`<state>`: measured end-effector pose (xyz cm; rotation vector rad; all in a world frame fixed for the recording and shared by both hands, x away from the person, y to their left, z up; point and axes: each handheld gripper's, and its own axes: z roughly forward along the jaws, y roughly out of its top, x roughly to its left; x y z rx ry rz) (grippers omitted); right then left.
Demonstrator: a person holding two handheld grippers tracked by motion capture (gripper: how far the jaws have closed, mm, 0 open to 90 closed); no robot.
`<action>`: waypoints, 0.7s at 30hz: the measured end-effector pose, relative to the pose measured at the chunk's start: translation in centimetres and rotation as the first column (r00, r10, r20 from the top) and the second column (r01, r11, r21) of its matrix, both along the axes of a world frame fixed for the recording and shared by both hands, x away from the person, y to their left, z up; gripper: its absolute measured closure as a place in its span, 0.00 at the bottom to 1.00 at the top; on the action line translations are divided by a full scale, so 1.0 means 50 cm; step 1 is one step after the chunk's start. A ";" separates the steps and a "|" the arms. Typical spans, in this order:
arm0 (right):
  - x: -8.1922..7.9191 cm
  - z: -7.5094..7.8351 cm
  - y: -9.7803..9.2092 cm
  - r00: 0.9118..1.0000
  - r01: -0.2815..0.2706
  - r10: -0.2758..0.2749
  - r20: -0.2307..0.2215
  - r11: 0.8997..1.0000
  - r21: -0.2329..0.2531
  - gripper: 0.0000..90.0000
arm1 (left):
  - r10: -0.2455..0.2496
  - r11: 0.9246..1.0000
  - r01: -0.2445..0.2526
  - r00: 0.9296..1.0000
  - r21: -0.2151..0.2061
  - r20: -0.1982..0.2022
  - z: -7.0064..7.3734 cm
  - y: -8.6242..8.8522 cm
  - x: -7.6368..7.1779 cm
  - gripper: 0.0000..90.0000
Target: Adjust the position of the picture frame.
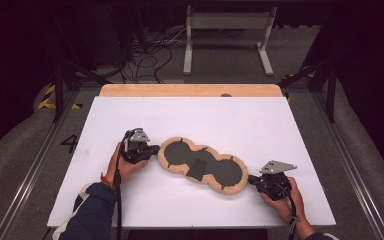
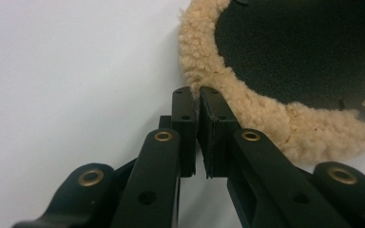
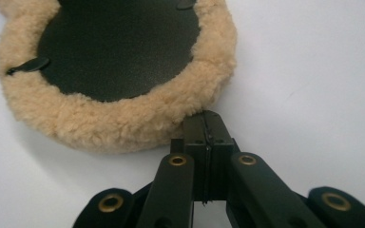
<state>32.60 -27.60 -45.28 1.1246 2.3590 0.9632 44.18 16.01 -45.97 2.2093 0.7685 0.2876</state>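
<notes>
A peanut-shaped pad [image 1: 202, 162] with a dark inner face and a tan fleece rim lies flat on the white table [image 1: 205, 115]. My left gripper [image 1: 154, 149] is at its left end. In the left gripper view the jaws [image 2: 197, 92] are pressed together with their tips in the fleece rim [image 2: 266, 118]. My right gripper [image 1: 251, 179] is at the pad's right end. In the right gripper view it [image 3: 205, 116] is shut, its tips buried in the edge of the fleece [image 3: 123, 123]. A small dark flap [image 1: 197, 169] lies on the pad's middle.
A wooden strip [image 1: 190, 90] runs along the table's far edge. Beyond it stand a white frame [image 1: 227, 30] and loose cables [image 1: 150, 55] on the floor. Dark metal rails [image 1: 35, 165] flank the table on both sides.
</notes>
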 end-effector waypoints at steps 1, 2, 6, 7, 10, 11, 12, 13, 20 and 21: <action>0.005 0.000 0.000 1.000 0.002 -0.001 0.007 1.000 -0.008 1.00 | 0.001 1.000 -0.001 1.000 0.000 0.001 0.001 0.001 -0.002 0.95; 0.011 0.000 0.001 1.000 0.012 -0.011 0.011 1.000 -0.011 1.00 | -0.001 1.000 0.001 1.000 0.002 0.008 0.002 0.002 -0.004 0.95; 0.041 -0.001 0.000 0.999 0.035 -0.035 0.013 0.999 0.003 1.00 | 0.000 1.000 0.000 1.000 0.000 0.007 0.002 0.011 -0.007 0.95; 0.049 -0.001 -0.001 0.999 0.041 -0.041 0.008 0.999 0.012 1.00 | 0.000 1.000 0.000 1.000 0.000 0.007 0.001 0.013 -0.008 0.95; 0.072 -0.002 -0.003 0.998 0.057 -0.057 0.004 0.998 0.025 1.00 | 0.008 1.000 -0.008 1.000 -0.006 0.003 0.001 0.013 -0.010 0.95; 0.081 -0.001 -0.003 0.998 0.063 -0.063 0.002 0.998 0.024 1.00 | 0.014 1.000 -0.014 1.000 -0.010 0.003 0.000 0.013 -0.012 0.94; 0.085 -0.001 -0.001 0.998 0.067 -0.068 0.001 0.997 0.024 1.00 | 0.014 1.000 -0.014 1.000 -0.014 0.003 -0.001 0.015 -0.010 0.95; 0.092 -0.001 0.000 0.997 0.072 -0.072 0.007 0.997 0.024 1.00 | 0.015 1.000 -0.015 1.000 -0.023 -0.004 -0.002 0.016 -0.010 0.95; 0.115 0.000 -0.006 0.998 0.069 -0.068 -0.018 0.996 0.052 0.99 | 0.034 0.999 -0.034 0.999 0.000 0.008 -0.002 0.011 -0.017 0.93; 0.109 -0.001 -0.008 0.998 0.060 -0.059 -0.015 0.997 0.048 0.99 | 0.030 0.999 -0.031 0.999 0.026 0.026 -0.002 0.010 -0.019 0.93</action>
